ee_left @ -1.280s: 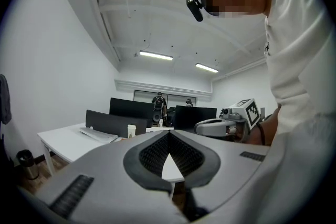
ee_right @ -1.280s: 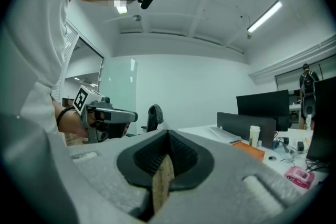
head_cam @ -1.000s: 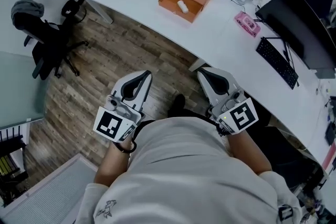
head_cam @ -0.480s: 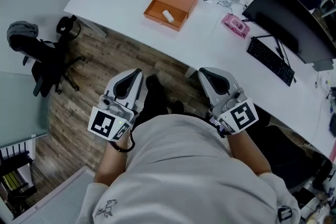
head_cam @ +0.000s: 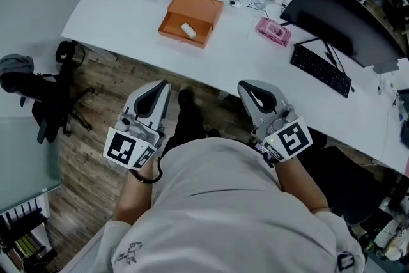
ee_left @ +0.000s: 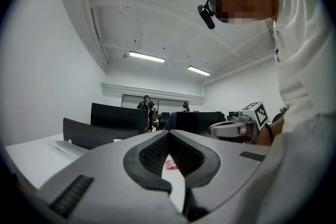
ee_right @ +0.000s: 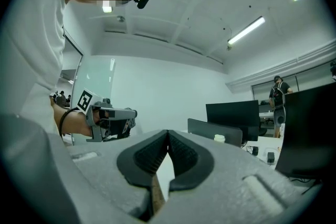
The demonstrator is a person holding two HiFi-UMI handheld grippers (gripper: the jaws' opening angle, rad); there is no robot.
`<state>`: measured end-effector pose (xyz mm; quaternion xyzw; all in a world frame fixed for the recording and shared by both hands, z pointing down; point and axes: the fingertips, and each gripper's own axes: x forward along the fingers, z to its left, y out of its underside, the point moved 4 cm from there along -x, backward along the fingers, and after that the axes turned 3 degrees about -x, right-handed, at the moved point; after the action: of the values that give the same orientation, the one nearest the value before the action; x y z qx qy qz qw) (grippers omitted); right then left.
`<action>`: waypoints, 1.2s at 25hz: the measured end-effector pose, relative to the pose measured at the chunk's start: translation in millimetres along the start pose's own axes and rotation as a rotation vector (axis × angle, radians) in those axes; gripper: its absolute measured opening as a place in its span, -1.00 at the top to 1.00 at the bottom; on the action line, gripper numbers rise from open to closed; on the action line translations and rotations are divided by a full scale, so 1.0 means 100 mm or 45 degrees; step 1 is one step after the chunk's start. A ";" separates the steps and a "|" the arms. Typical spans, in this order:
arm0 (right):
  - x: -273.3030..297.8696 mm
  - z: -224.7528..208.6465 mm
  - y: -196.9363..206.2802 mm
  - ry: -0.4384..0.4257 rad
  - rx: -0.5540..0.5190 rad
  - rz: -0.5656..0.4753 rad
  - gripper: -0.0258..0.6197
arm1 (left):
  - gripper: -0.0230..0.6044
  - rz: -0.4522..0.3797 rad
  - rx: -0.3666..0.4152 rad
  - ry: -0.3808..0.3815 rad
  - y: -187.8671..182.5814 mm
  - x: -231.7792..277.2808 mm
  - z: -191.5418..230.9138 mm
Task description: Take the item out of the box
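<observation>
An orange box on the white desk holds a white item. The left gripper and right gripper are closed and empty.

Left gripper: jaws together, empty, pointing level, on the left.
Right gripper: jaws together, empty, level, well apart on the right.
Forearms: reaching forward beside the torso.

Smooth white table, wood-plank floor, matt orange cardboard box.
</observation>
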<state>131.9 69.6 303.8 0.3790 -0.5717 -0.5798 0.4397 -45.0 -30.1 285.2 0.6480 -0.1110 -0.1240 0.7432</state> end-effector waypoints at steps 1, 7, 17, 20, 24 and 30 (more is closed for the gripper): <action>0.05 -0.03 0.00 0.008 0.000 0.005 0.91 | 0.93 0.001 -0.004 0.008 0.01 0.05 0.07; 0.46 -0.21 0.04 0.016 0.002 0.038 0.91 | 0.93 0.017 -0.026 0.050 0.07 0.34 0.50; 1.55 -0.69 0.07 0.036 0.006 0.109 0.91 | 0.93 0.065 -0.061 0.090 0.06 0.79 1.49; 1.90 -0.85 0.08 0.063 0.009 0.126 0.91 | 0.93 0.091 -0.069 0.118 0.05 0.93 1.80; 2.36 -1.01 0.11 0.075 0.010 0.157 0.91 | 0.93 0.116 -0.091 0.156 0.05 1.11 2.18; 2.99 -1.21 0.31 0.082 0.066 0.271 0.90 | 0.93 0.159 -0.114 0.224 0.12 1.40 2.67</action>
<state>151.1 -251.0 346.4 0.3458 -0.6092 -0.5024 0.5069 0.6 -324.6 333.7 0.6144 -0.0796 -0.0250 0.7846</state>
